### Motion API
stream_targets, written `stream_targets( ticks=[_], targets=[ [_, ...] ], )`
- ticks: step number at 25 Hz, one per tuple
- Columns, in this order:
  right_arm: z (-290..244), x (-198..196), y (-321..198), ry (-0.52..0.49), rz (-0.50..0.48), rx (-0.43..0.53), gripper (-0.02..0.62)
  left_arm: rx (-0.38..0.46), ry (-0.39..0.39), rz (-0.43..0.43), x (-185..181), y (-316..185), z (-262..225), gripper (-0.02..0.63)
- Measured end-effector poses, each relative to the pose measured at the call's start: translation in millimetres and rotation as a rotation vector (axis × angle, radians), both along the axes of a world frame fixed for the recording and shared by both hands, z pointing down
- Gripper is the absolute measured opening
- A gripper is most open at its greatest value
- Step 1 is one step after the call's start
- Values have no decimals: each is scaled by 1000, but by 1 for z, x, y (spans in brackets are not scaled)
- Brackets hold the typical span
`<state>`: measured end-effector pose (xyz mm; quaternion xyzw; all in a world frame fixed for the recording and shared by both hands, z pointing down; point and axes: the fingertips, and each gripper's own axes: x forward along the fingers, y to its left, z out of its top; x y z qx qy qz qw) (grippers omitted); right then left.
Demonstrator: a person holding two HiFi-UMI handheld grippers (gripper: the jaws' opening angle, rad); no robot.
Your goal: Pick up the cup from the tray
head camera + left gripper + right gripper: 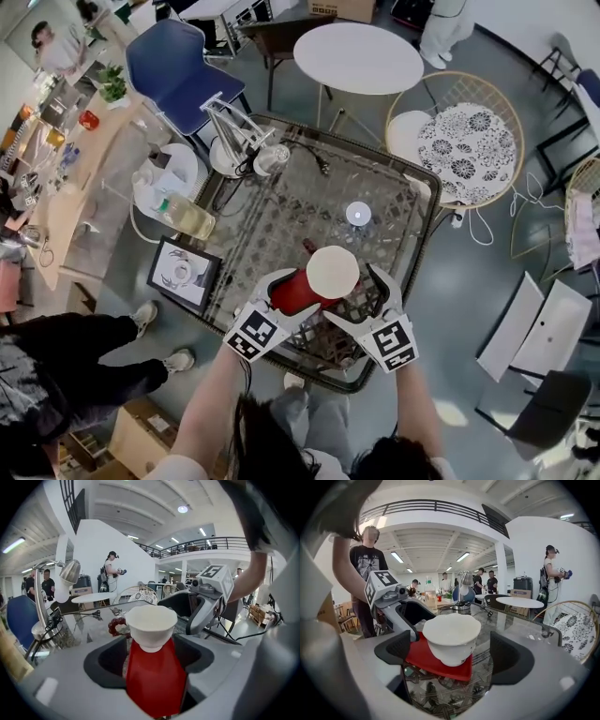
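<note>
On a glass-topped lattice table [281, 197], the left gripper [281, 298] is clamped on a red tray [292, 292]. The white cup [333, 272] sits on that tray, between the right gripper's [367, 298] wide-open jaws.

The left hand-held gripper [281, 298] and the right hand-held gripper [367, 298] are built alike: a smooth, pale grey shell that forks into two broad, rounded jaws, each lined inside with a dark grey, hollowed pad. Near the person's end each carries a cube, the left cube [255, 335] and the right cube [394, 342], white-faced with black square markers. In the left gripper view the right one's arm shows a black inner channel. The person has dark hair [274, 439] and wears a white short-sleeved top [173, 465].
</note>
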<state>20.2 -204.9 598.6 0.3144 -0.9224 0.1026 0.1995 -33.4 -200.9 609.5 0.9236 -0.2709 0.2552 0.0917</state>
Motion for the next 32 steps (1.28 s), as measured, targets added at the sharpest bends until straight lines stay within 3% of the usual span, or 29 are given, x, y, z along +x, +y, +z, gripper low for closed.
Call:
stream_targets(
  ticks=[3,8,17,22,32],
  targets=[
    [5,3,-8,-13,-7,2,526,0,20,11,3,-8,0,307],
    [10,-2,-15,-2,-53,1,508,-15,-57,88,-1,-5,17,307],
    [14,-16,-20,23,-174,10,492,-1,-83,201,13,-13,18,307],
    [16,-16,-17,-1,-214,-35,474,-6,-100,256,19,-12,18,305],
    [14,-17,-19,-16,-215,-25,472,23,-143,271,19,-17,13,305]
  ],
)
